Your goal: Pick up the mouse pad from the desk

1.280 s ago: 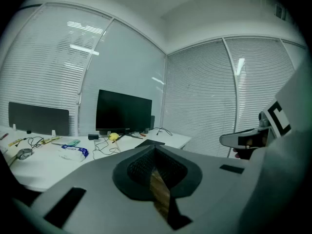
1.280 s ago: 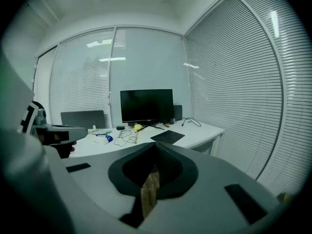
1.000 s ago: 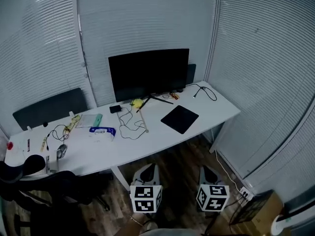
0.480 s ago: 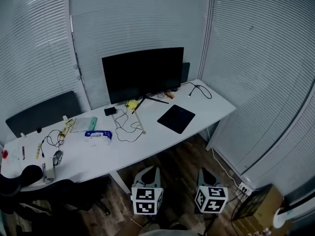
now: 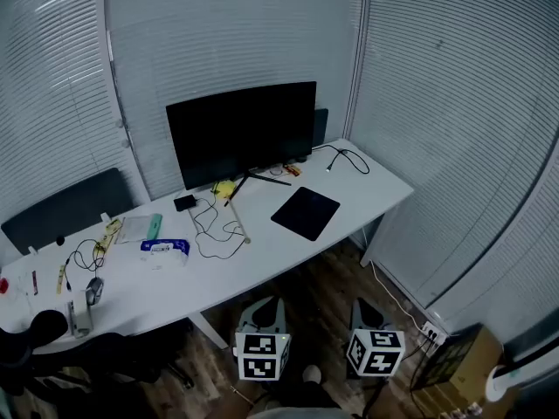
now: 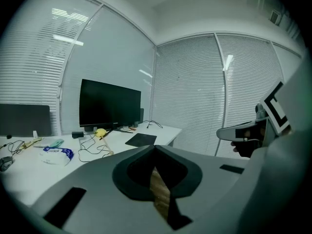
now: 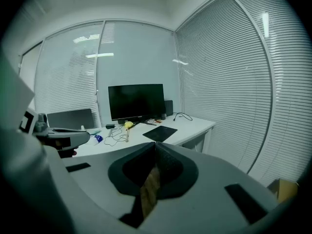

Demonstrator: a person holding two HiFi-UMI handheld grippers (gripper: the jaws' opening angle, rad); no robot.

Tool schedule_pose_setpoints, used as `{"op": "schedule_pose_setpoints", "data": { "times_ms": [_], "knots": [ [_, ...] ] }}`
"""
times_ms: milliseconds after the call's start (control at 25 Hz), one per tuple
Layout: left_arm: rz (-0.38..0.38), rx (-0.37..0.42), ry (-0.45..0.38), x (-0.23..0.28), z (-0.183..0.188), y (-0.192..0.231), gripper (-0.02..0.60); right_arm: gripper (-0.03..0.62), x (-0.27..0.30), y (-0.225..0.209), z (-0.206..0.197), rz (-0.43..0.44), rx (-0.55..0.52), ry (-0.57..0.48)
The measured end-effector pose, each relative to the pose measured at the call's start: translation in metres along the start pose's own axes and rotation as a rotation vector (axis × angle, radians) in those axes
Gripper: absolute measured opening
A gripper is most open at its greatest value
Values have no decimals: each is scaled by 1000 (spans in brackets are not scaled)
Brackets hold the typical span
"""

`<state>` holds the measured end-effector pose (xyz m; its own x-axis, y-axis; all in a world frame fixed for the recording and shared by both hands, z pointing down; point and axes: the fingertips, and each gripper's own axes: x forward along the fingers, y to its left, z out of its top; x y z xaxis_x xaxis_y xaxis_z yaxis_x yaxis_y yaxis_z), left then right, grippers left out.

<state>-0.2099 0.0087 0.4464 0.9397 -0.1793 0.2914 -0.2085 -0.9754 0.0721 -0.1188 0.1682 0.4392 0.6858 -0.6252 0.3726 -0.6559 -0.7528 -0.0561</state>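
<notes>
I am holding my left gripper (image 5: 265, 305) and right gripper (image 5: 367, 309) pressed together and empty, well apart from the mouse pad (image 5: 305, 213), which is lying flat on the desk (image 5: 262, 253) ahead.

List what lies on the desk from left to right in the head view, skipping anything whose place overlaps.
From the left: computer mouse → blue wipes pack → yellow object → mouse pad.

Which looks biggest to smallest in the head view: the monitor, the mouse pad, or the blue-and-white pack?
1. monitor
2. mouse pad
3. blue-and-white pack
All sit on one desk at roughly similar distance, so nearness hardly skews this.
</notes>
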Motion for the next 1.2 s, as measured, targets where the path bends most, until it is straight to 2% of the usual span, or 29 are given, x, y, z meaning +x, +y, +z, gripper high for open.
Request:
{"op": "schedule_pose_setpoints", "data": {
  "times_ms": [600,920,1200],
  "knots": [
    [42,22,-30,93,40,-3,17,32,74,-51,47,33,-19,-24],
    [68,33,-4,136,49,-14,17,32,113,-84,59,64,-13,-7],
    [121,17,8,164,55,-20,17,32,138,-108,71,107,-24,2]
  ]
}}
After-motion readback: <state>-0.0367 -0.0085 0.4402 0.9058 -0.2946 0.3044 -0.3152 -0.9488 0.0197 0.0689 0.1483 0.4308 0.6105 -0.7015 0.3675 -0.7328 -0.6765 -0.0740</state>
